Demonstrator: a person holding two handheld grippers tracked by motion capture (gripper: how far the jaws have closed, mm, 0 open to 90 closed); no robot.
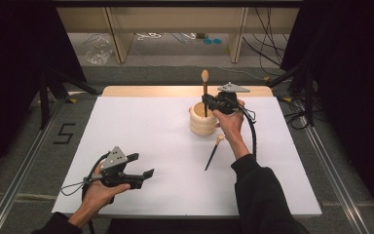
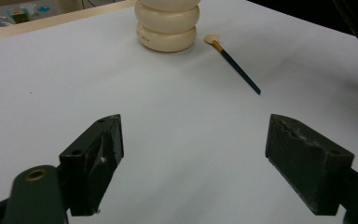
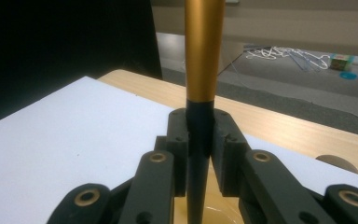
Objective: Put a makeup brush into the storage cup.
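A cream ribbed holder [image 1: 203,120] stands on the white table top [image 1: 141,131]. My right gripper [image 1: 209,102] is shut on an upright brush [image 1: 205,92], bristle tip up, its lower end inside the holder. In the right gripper view the jaws clamp the brush's dark handle [image 3: 199,126] below its gold ferrule [image 3: 204,46], above the holder's mouth [image 3: 214,214]. A second brush [image 1: 214,152] lies flat just right of the holder. My left gripper [image 1: 143,165] rests near the front left, open and holding nothing; its view shows the holder [image 2: 168,25] and the lying brush [image 2: 235,65] ahead.
A wooden strip [image 1: 175,91] borders the table's far edge. Black curtains hang on both sides. Shelving, cables and a plastic bag [image 1: 97,48] sit on the floor beyond. Metal rails run along the floor beside the table.
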